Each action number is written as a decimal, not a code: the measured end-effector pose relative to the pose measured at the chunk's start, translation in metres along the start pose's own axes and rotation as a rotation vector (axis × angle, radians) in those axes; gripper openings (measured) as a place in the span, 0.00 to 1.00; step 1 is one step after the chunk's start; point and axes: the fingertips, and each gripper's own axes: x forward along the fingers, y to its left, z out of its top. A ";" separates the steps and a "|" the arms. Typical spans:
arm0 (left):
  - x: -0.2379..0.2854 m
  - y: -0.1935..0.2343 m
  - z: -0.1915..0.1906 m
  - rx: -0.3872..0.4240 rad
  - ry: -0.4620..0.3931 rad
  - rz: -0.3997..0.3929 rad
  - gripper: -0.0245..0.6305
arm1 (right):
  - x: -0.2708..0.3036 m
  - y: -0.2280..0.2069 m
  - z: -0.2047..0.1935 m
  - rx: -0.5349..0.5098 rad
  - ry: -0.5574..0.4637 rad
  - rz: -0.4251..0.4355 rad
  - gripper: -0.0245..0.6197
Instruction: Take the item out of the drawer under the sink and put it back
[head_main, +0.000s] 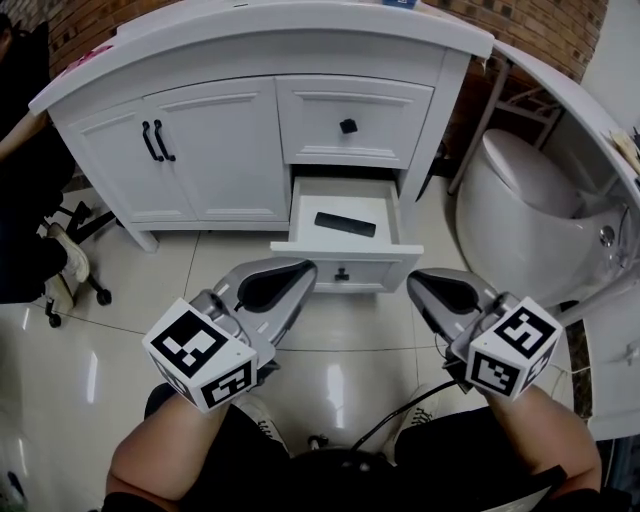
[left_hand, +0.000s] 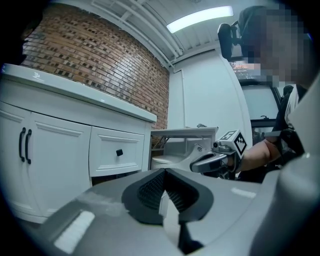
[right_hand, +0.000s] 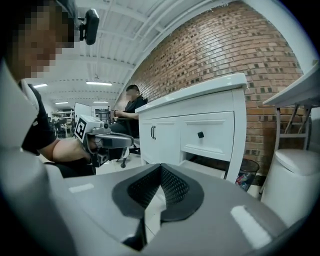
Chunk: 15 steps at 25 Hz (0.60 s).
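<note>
Just short of drawer (head_main: 340, 200): L gripper (head_main: 292, 275), R gripper (head_main: 428, 290) side-by-side, closed.

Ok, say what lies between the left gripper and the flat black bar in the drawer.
Only the open white drawer's front panel, seen in the head view.

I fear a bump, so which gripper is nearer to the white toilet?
Right. The right gripper hangs just left of the toilet; the left gripper is farther left, before the open drawer.
</note>
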 end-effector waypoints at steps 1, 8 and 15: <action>0.000 0.001 0.000 0.000 0.001 0.002 0.05 | 0.000 -0.001 0.001 0.001 -0.004 -0.001 0.05; 0.001 0.001 -0.002 0.003 0.005 0.009 0.05 | 0.002 0.007 0.001 -0.036 0.002 0.013 0.05; 0.001 0.003 -0.003 0.001 0.014 0.014 0.05 | 0.002 0.011 0.004 -0.067 0.007 0.015 0.05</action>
